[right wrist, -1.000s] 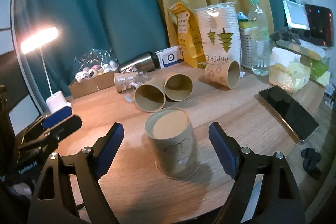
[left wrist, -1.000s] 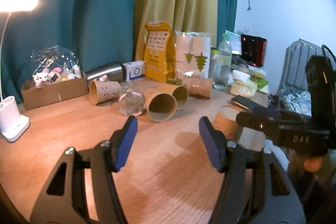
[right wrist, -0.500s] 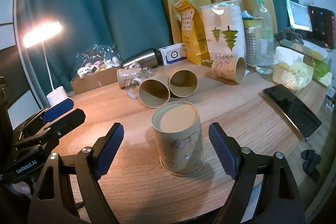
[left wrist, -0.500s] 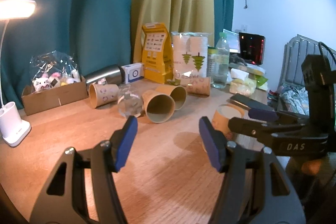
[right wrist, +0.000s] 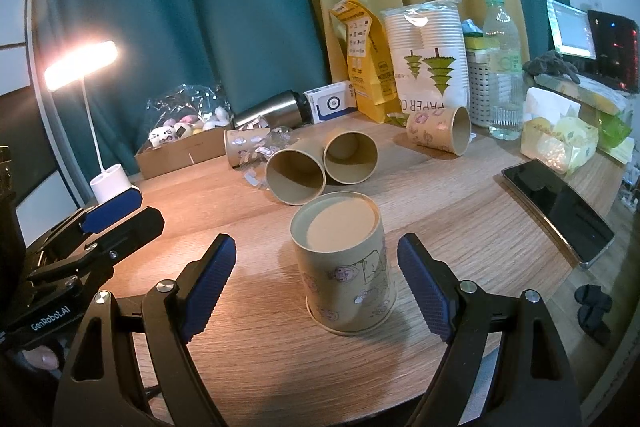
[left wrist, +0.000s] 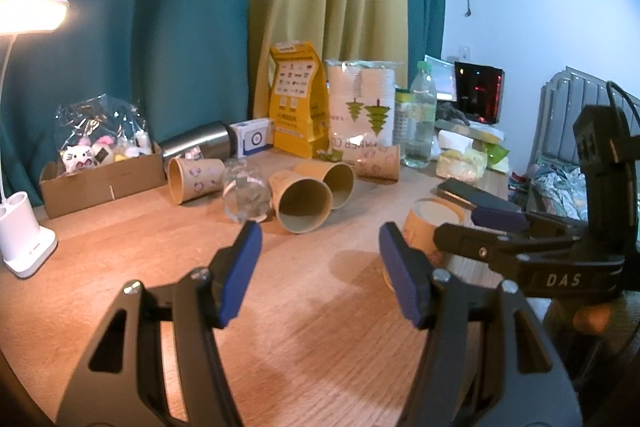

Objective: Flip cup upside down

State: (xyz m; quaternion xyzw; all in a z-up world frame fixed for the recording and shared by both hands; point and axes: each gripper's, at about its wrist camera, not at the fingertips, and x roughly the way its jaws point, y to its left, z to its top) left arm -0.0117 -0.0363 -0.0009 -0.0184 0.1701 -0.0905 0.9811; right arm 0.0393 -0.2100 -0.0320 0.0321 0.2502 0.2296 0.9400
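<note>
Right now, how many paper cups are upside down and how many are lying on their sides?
Upside down: 1, the cup between the right gripper pads.
Lying on their sides: 4, at and.
Total: 5 loose paper cups on the table.

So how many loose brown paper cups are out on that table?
5. One cup stands upside down between the right gripper fingers. Two lie side by side behind it, one right, one left. The packaged stack isn't counted.
</note>
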